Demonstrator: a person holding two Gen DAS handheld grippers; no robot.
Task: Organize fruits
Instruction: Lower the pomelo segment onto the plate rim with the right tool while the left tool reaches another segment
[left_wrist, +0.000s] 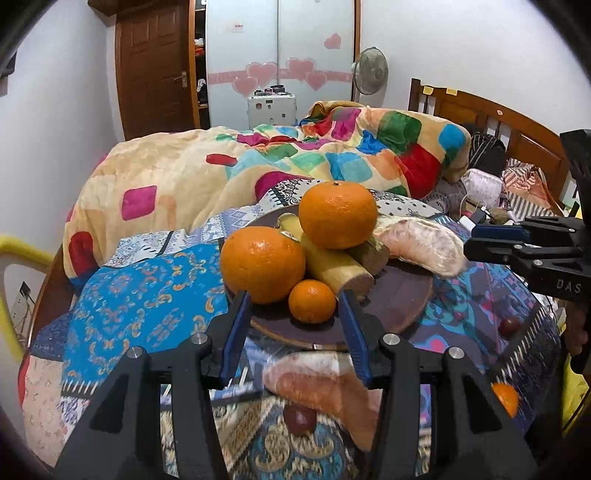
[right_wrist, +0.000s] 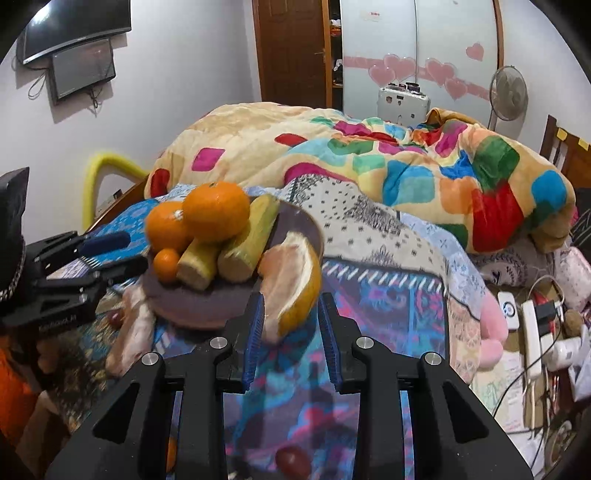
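A dark round plate (left_wrist: 399, 306) on the patterned bedspread holds two large oranges (left_wrist: 263, 264), a small orange (left_wrist: 312, 301), two sugarcane pieces (left_wrist: 340, 264) and a pomelo wedge (left_wrist: 421, 247). My left gripper (left_wrist: 295, 314) is open, its blue pads either side of the small orange at the plate's near edge. A second pomelo wedge (left_wrist: 325, 391) and a dark red fruit (left_wrist: 300, 419) lie below it. In the right wrist view my right gripper (right_wrist: 291, 306) is open around the pomelo wedge (right_wrist: 291, 280) on the plate's rim (right_wrist: 207, 314). The left gripper (right_wrist: 107, 251) shows at left.
A colourful quilt (left_wrist: 295, 162) is heaped behind the plate. Another orange (left_wrist: 506, 397) and a red fruit (left_wrist: 509, 325) lie on the bedspread to the right. Chargers and cables (right_wrist: 535, 325) clutter the right side. A wooden headboard (left_wrist: 498, 122) stands far right.
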